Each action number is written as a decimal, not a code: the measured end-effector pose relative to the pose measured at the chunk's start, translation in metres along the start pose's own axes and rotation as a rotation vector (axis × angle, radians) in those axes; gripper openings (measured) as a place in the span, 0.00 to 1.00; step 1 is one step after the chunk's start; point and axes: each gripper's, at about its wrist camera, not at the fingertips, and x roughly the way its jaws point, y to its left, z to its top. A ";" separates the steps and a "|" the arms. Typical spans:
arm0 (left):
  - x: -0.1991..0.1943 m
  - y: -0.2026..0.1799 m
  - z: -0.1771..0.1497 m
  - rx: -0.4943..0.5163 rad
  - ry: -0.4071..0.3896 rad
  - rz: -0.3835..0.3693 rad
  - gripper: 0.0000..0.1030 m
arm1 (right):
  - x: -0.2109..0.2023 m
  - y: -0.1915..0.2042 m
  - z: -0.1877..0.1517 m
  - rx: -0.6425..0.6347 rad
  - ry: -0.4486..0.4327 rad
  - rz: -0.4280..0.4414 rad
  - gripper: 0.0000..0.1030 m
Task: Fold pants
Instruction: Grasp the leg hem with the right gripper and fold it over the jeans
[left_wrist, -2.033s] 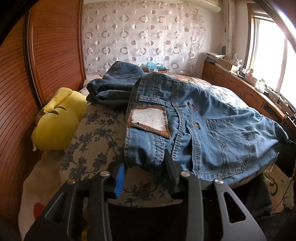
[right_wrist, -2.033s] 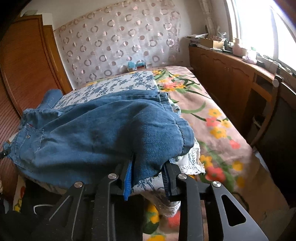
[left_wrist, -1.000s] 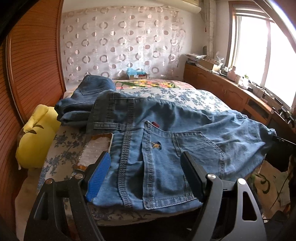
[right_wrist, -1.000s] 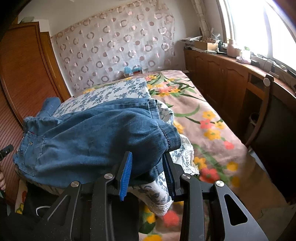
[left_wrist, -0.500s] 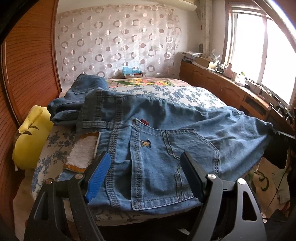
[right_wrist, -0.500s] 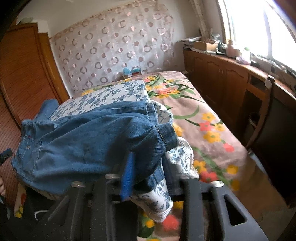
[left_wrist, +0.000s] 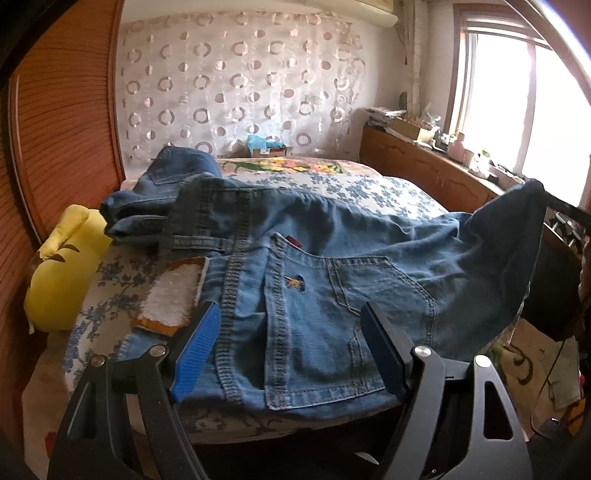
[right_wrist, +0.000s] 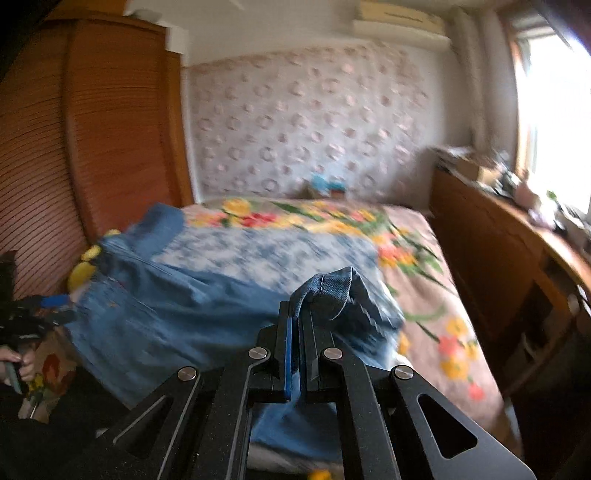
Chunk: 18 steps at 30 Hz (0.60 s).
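Blue jeans lie across the near edge of the bed, back pocket up, waistband to the left. My left gripper is open and empty, hovering over the waist end. My right gripper is shut on the leg end of the jeans and holds it lifted above the bed; that raised leg end also shows at the right of the left wrist view. The right wrist view is blurred by motion.
A second pair of folded jeans lies at the back left. A yellow plush toy sits by the wooden wardrobe. A wooden cabinet runs along the right under the window. The floral bedspread covers the bed.
My left gripper let go of the waist and opened. My right gripper closed on the leg end, lifted it and swung it leftward over the bed.
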 end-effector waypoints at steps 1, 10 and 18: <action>-0.002 0.003 0.000 -0.006 -0.005 0.003 0.76 | 0.000 0.012 0.007 -0.022 -0.012 0.020 0.02; -0.008 0.019 -0.003 -0.050 -0.019 0.013 0.76 | 0.011 0.111 0.051 -0.217 -0.032 0.191 0.02; 0.002 0.014 -0.010 -0.036 0.011 -0.001 0.76 | 0.044 0.113 0.046 -0.212 0.060 0.179 0.27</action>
